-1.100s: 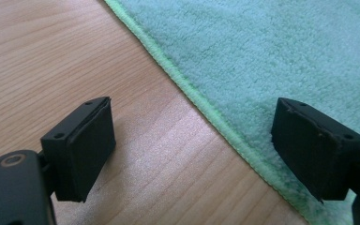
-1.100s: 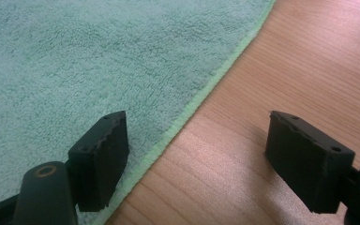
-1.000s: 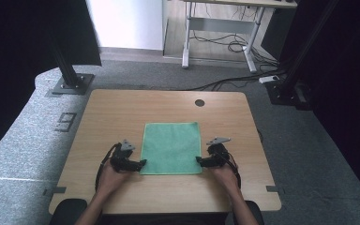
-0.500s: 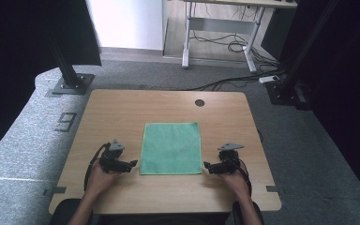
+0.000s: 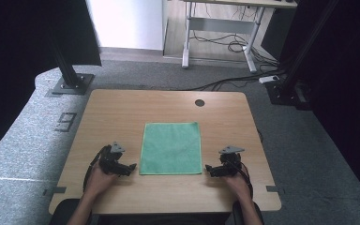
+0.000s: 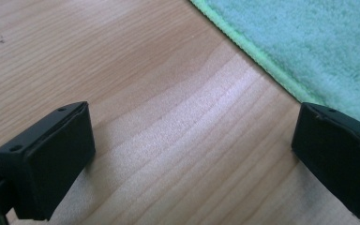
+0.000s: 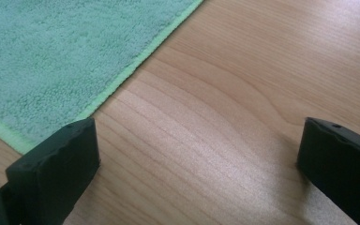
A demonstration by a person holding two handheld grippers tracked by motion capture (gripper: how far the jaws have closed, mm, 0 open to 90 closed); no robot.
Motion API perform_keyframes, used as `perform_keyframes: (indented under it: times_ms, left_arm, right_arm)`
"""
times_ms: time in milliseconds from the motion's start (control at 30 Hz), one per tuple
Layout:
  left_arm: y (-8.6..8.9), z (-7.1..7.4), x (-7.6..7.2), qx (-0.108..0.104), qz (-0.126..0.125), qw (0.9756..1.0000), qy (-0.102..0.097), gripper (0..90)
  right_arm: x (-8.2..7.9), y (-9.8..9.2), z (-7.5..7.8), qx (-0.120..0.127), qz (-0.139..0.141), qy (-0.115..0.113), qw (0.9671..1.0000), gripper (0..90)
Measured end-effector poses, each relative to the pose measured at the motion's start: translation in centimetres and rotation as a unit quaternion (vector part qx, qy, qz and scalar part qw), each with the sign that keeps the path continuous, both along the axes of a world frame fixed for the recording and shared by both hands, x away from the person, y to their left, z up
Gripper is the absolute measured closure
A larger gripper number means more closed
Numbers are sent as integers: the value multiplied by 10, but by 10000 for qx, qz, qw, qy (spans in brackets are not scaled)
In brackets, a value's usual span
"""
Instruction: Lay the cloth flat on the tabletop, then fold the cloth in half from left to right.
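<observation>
High view: two open grippers flank a green cloth [image 5: 171,147] lying flat at the middle of the wooden table [image 5: 122,112], near the person's edge.

Left gripper [image 5: 127,169] and right gripper [image 5: 209,169] rest just off the cloth's near corners, jaws spread wide, having just been opening, with bare wood between them. A second ago both sat against the cloth's side edges; they have since drawn back toward the person and outward. To grip well, each should probably slide one jaw under a corner hem and close evenly, so the cloth lifts without bunching.
</observation>
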State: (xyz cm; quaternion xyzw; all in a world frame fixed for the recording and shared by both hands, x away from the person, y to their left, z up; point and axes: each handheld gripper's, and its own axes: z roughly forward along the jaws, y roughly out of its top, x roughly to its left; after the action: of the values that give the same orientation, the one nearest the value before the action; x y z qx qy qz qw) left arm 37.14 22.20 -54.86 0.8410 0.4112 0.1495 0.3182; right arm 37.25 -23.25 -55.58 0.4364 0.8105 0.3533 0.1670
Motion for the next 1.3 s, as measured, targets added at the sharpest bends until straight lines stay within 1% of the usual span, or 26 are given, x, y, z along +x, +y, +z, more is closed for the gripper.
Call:
perform_keyframes:
  times_ms: [100, 167, 767, 867, 933, 1000, 1067, 1133, 1167, 1200, 1300]
  left_arm:
    - [0, 0, 0, 2, 2, 10000, -1, 0]
    - [0, 0, 0, 3, -2, 10000, -2, 0]
    - [-2, 0, 5, 15, -31, 10000, -3, 0]
    - [-2, 2, 9, 69, -80, 9999, 71, 0]
    - [-3, 3, 12, 81, -29, 9999, 76, 0]
    - [-5, 5, 14, -21, 7, 10000, 30, 0]
    - [-8, 10, 16, -189, -7, 9998, -67, 0]
    - [-12, 13, 18, -295, -21, 9994, -150, 0]
    - [-14, 14, 19, -325, -35, 9993, -159, 0]
    - [-18, 14, 20, -319, -39, 9993, -192, 0]
    - [-27, 12, 22, -231, -108, 9995, -163, 0]
  right_arm:
    - [-1, 1, -1, -111, 25, -46, 9999, 0]
    - [-1, 2, -1, -133, 30, -52, 9999, 0]
    - [0, 2, -1, -130, 25, -58, 9999, 0]
    - [0, 2, -1, -111, 8, -51, 9999, 0]
    - [0, 3, 0, -69, -9, -5, 10000, 0]
    - [0, 4, 1, -22, -9, 16, 10000, 0]
    - [0, 7, 3, 19, 0, 12, 10000, 0]
    - [-1, 10, 6, 38, 27, -16, 10000, 0]
    - [-2, 12, 7, 58, 53, -39, 10000, 0]
    - [-2, 14, 8, 72, 58, -47, 9999, 0]
    - [-4, 23, 12, 63, 120, -72, 9999, 0]
